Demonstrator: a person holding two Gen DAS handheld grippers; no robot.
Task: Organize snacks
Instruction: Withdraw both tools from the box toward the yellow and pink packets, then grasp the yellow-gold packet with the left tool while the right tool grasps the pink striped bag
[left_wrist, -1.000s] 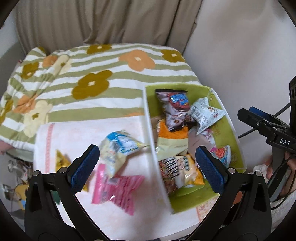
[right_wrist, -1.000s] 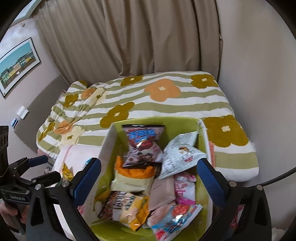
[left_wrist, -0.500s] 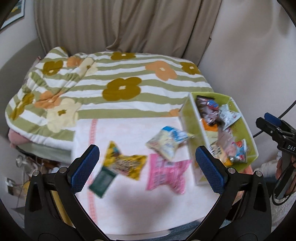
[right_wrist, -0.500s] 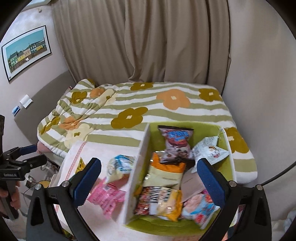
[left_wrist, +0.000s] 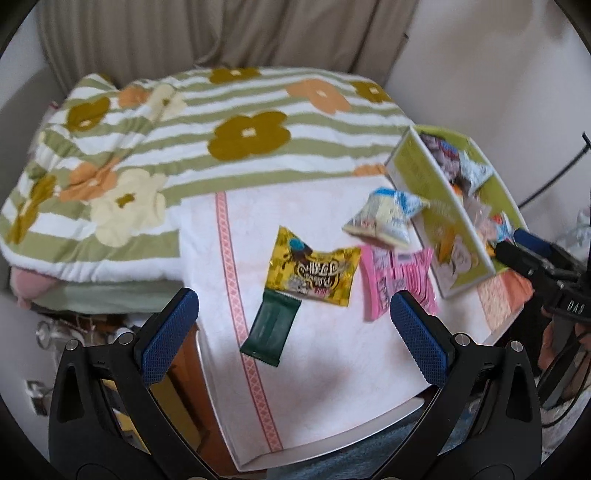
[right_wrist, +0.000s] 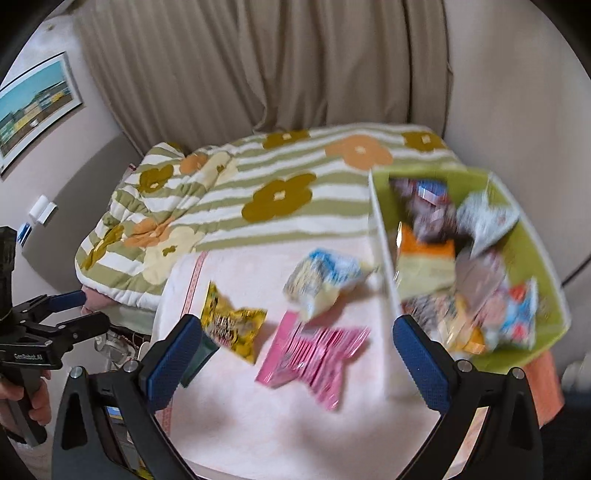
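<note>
Since a second ago we swung left off the green bin (left_wrist: 424, 177) | left gripper (left_wrist: 293, 328) and right gripper (right_wrist: 297, 350) both wide, empty | yellow packet (left_wrist: 317, 273) left of bin on towel (left_wrist: 325, 369) | light, crinkly, slippery; we'd pinch a crimped end seam.

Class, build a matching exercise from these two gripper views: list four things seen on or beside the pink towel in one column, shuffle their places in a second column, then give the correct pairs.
Things
1. dark green packet
2. yellow packet
3. pink packet
4. green box

Places
A. full of snacks, on the towel's right
B. nearest the towel's front edge, tucked under the yellow one
C. between the yellow packet and the box
D. middle of the towel, overlapping the dark green one

Pairs: 1-B, 2-D, 3-C, 4-A
</note>
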